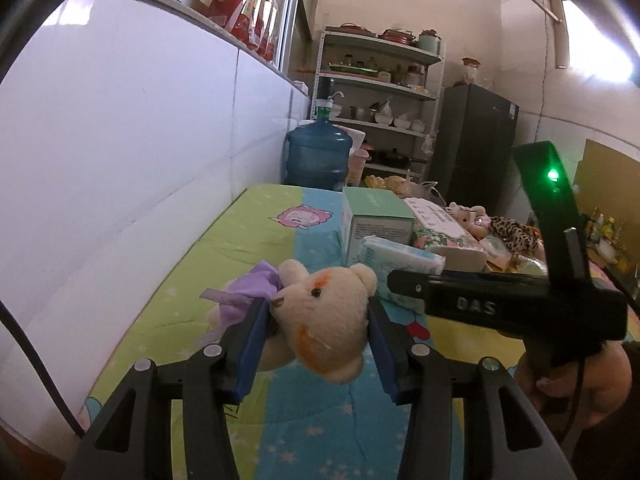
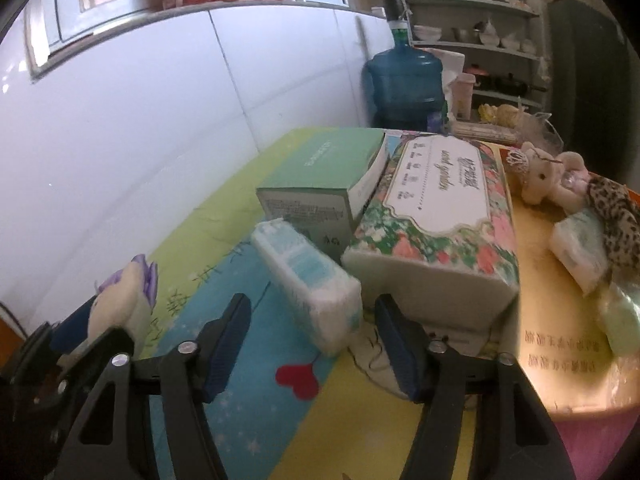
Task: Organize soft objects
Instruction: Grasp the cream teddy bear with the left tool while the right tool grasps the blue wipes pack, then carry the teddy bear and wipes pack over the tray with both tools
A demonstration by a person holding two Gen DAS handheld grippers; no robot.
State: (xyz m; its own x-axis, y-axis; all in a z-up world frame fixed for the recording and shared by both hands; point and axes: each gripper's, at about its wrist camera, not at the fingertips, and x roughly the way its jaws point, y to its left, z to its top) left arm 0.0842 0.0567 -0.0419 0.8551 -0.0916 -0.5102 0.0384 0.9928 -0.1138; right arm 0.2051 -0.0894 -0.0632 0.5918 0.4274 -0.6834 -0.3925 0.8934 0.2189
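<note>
Bg stuff: big blue water jug (image 1: 318, 154) w/ a pump on top by the white tiled wall (image 1: 140, 152), metal shelf rack (image 1: 380, 92) full of bowls & pots, dark fridge (image 1: 474, 144) next to it, red-labelled bottles (image 1: 244, 4) on the ledge up top.

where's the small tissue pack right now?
Right wrist view, centre: the tissue pack lies on the bedsheet just ahead of the right claw, beside the floral pack, in front of the green box.

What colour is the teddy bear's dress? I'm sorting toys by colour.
Light purple; the teddy bear and its dress show best in the left wrist view.
</note>
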